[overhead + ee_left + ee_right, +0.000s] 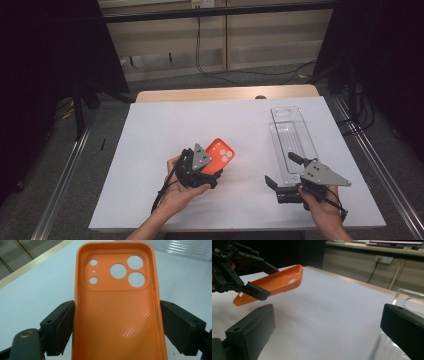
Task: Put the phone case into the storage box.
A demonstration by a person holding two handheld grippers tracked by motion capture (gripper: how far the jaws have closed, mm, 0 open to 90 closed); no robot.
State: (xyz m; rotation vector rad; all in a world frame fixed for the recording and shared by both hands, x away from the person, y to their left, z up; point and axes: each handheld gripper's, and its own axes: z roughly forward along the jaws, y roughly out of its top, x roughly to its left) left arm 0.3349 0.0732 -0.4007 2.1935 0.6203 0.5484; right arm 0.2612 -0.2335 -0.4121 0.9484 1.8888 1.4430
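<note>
Jaws of the left gripper pinch the orange phone case by its long edges above the table; light, flexible, probably slippery, while the right gripper stands spread and empty.

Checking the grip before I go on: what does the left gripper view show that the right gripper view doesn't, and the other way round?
Left gripper view: the orange phone case from its inside, camera holes at the far end, its long edges pressed between the left gripper jaws. Right gripper view: that case side-on, lifted off the table and tilted, plus the open right gripper with nothing between its jaws. Both: the case, the white table, and the clear plastic tray.
</note>
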